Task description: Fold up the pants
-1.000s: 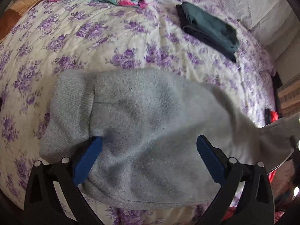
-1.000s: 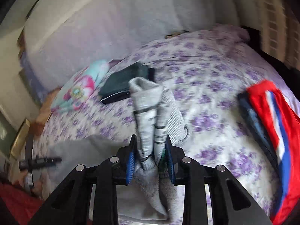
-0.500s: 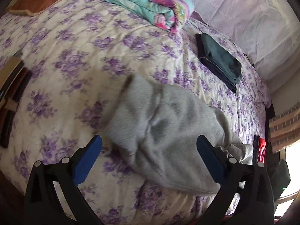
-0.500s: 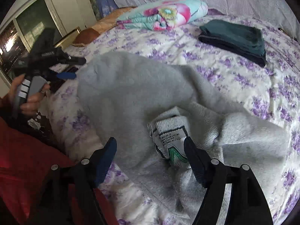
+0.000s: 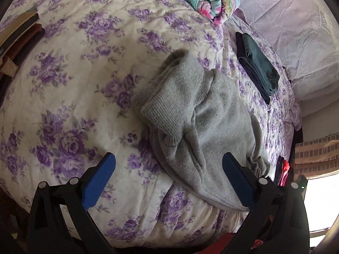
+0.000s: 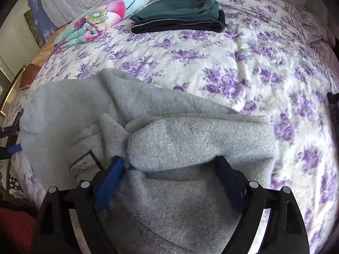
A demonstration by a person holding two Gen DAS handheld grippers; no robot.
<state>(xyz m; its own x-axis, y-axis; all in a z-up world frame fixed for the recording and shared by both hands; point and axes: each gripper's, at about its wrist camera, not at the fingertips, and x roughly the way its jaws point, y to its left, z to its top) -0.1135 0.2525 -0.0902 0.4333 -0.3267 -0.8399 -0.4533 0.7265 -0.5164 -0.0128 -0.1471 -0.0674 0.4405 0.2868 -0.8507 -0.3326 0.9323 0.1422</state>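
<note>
Grey pants [image 5: 203, 122] lain crumpled on floral bed [image 5: 70, 89]. Left gripper [image 5: 168, 176] held above near edge, jaws wide, nothing gripped. Right gripper [image 6: 169, 173] jaws just opened wide; bunched cloth between, apparently not pressed. Folded green garment [image 6: 182, 10] well apart.

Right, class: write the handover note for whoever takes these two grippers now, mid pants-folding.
Left gripper: open, holding nothing, above the bed.
Right gripper: jaws just opened wide; fingers straddle a bunched fold, not pressing it.
Grey pants: in a crumpled heap on the bed, label exposed.
Done: pants dropped on the bed; a folded dark green garment lies further back.
Left: spread flat, then fold.
</note>
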